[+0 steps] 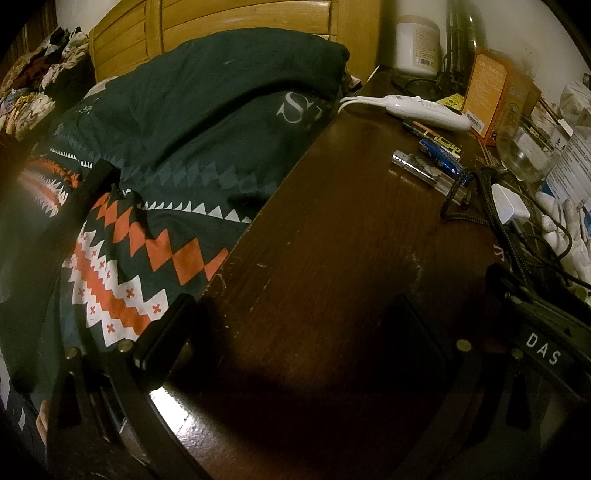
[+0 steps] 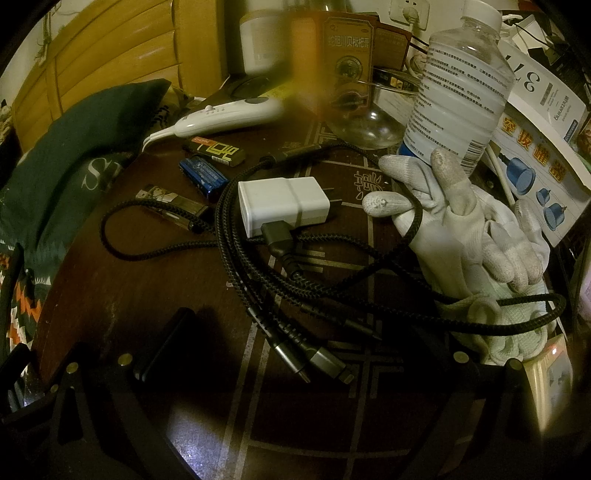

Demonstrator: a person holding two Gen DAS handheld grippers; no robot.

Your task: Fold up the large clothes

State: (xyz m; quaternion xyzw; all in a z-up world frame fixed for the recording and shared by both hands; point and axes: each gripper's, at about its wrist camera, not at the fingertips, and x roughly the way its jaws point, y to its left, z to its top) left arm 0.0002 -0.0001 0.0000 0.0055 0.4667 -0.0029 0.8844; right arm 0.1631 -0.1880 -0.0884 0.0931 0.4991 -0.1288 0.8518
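No large garment shows plainly. A dark green quilt (image 1: 177,122) with orange and white zigzag bands lies heaped on the bed, left of a dark wooden bedside table (image 1: 332,251). It also shows at the left edge of the right wrist view (image 2: 74,147). My left gripper (image 1: 291,332) rests low over the table, open and empty. My right gripper (image 2: 291,347) sits over the same table (image 2: 155,295), open and empty, just short of a coil of black cables (image 2: 295,273).
On the table lie a white charger (image 2: 284,206), white controller (image 2: 229,118), lighters (image 2: 203,173), glass bottle (image 2: 461,85), white gloves (image 2: 480,236), boxes (image 2: 347,55) and a white jar (image 1: 417,44). A wooden headboard (image 1: 236,18) stands behind. Clothes (image 1: 37,81) pile at far left.
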